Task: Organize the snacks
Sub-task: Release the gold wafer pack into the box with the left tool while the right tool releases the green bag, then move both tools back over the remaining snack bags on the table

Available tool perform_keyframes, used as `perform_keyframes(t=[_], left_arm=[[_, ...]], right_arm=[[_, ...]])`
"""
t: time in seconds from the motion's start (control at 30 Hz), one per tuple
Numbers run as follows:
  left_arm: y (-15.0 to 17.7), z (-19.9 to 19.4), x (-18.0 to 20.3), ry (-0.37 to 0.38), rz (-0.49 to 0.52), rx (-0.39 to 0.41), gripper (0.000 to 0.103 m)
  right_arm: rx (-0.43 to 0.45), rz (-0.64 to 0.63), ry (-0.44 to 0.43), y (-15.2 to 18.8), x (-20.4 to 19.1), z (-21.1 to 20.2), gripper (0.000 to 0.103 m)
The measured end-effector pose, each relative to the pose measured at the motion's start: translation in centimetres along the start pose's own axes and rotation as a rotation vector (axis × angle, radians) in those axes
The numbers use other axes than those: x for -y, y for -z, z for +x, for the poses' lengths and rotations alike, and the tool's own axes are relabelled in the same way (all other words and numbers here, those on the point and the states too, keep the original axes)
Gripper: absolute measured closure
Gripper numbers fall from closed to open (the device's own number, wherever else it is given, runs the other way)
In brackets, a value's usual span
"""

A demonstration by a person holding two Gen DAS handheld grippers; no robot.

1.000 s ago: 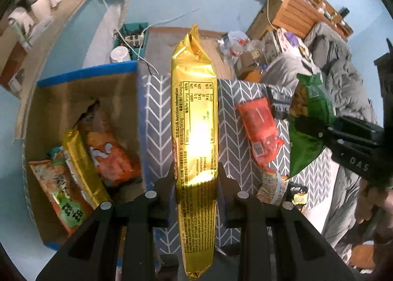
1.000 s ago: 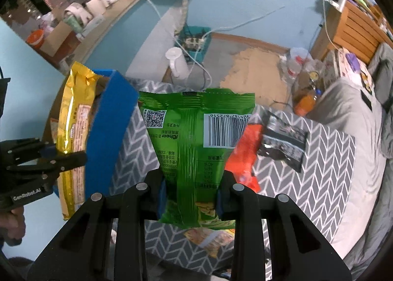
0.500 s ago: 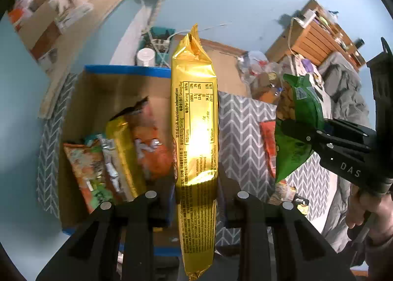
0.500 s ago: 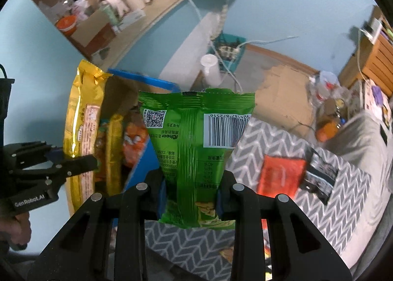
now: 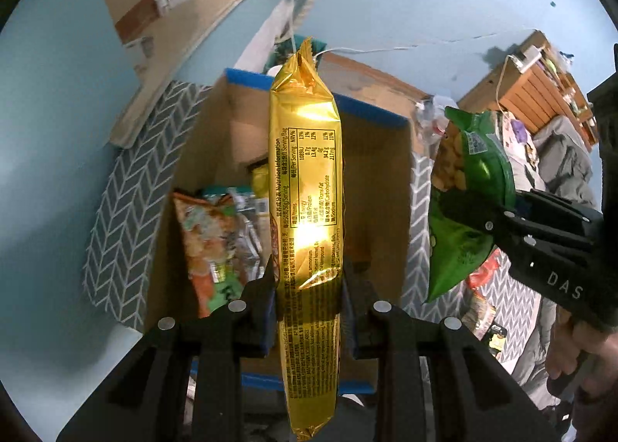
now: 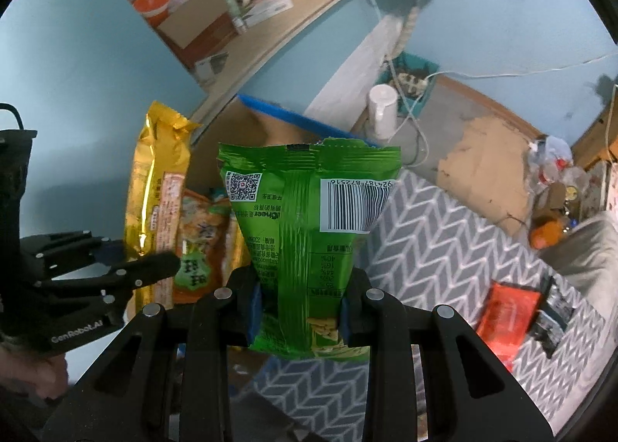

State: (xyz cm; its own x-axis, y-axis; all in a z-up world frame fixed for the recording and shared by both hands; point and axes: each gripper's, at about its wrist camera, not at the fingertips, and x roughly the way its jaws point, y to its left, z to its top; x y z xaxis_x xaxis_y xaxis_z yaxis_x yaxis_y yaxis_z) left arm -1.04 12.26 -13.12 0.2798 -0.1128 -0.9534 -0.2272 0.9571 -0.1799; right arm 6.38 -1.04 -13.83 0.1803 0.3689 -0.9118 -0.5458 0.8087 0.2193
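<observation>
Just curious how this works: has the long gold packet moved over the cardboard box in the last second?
Yes. The gold packet has moved left: a second ago it hung over the chevron cloth, now over the cardboard box.

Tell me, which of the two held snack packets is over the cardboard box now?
The gold packet in the left gripper: it hangs over the open cardboard box. The green packet, clamped in the right gripper, hangs beside the box, over the chevron cloth.

Left gripper (image 5: 309, 299) clamped on the gold packet (image 5: 305, 187), held upright along its fingers, while right gripper (image 6: 301, 310) is clamped on the lower part of the green bag (image 6: 309, 233), also upright; both are raised side by side, hands partly visible at the handles.
</observation>
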Motion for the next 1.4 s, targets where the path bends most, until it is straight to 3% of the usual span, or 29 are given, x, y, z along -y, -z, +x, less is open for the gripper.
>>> perform_keyframes(t=[0.5, 0.63, 0.73, 0.9, 1.23, 1.4], left_arm=[[-1.1, 1.4, -3.0, -0.006, -0.031, -0.018, 0.075], [-1.5, 1.1, -3.2, -0.016, -0.026, 0.002, 0.052], [-1.6, 1.3, -3.5, -0.021, -0.031, -0.005, 0.052], [-1.4, 1.5, -3.8, -0.025, -0.040, -0.029, 0.050], [-1.7, 1.2, -2.6, -0.012, -0.024, -0.025, 0.035], [-1.8, 1.1, -0.9, 0.001, 0.001, -0.027, 0.034]], right_arm=[[-0.083, 0.030, -0.014, -0.9, -2.9, 4.4, 0.071], [-0.084, 0.037, -0.002, -0.8, -3.0, 4.6, 0.059], [-0.074, 0.057, 0.015, -0.8, -2.8, 4.4, 0.045], [-0.062, 0.113, 0.023, -0.5, -1.5, 3.6, 0.045], [-0.023, 0.155, 0.083, 0.2, 0.5, 1.0, 0.038], [-0.005, 0.210, 0.120, 1.4, 2.7, -0.5, 0.036]])
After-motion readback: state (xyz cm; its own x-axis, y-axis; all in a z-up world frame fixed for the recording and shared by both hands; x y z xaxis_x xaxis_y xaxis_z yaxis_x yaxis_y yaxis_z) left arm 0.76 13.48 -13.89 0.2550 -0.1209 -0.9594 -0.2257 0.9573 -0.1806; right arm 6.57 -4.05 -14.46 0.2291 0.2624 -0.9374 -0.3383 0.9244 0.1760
